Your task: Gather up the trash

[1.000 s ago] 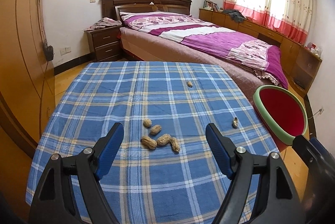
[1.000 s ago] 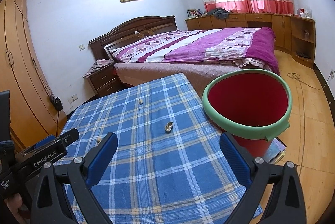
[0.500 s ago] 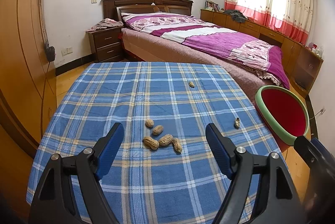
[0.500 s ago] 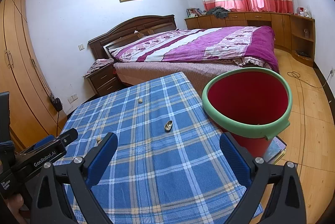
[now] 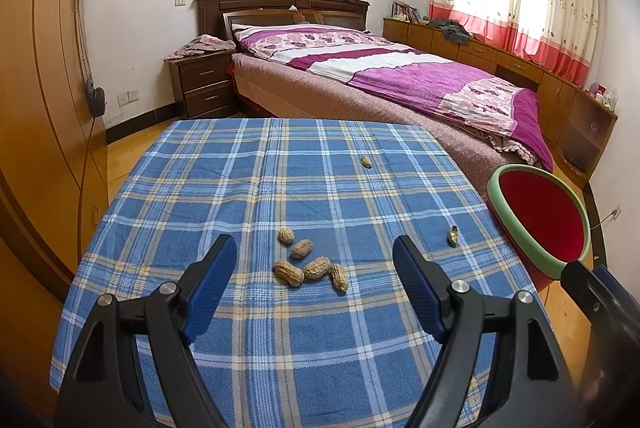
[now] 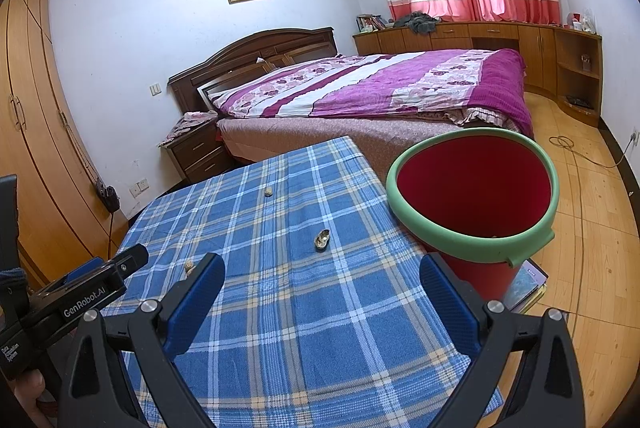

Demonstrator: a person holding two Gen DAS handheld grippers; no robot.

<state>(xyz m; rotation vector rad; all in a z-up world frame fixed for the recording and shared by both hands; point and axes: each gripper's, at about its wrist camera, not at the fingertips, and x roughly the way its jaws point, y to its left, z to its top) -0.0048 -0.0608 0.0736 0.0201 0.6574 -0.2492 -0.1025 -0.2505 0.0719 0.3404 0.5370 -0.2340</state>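
Note:
Several peanuts (image 5: pixel 310 262) lie in a cluster on the blue plaid tablecloth (image 5: pixel 280 348), just ahead of my open, empty left gripper (image 5: pixel 314 264). A single peanut (image 5: pixel 366 161) lies farther back. An empty half shell (image 5: pixel 453 234) lies near the table's right edge; it also shows in the right wrist view (image 6: pixel 322 240). A red bin with a green rim (image 6: pixel 472 203) stands on the floor right of the table, also seen in the left wrist view (image 5: pixel 540 220). My right gripper (image 6: pixel 322 280) is open and empty above the table, short of the shell.
A bed with a purple cover (image 5: pixel 400 79) stands behind the table. A nightstand (image 5: pixel 200 83) is at the back left and a wooden wardrobe (image 5: pixel 36 87) runs along the left. A magazine (image 6: pixel 524 284) lies under the bin. A cable (image 6: pixel 580 155) lies on the wooden floor.
The left gripper's view has shifted slightly, with the peanut cluster a little lower right. The right gripper has barely moved. Both stay open.

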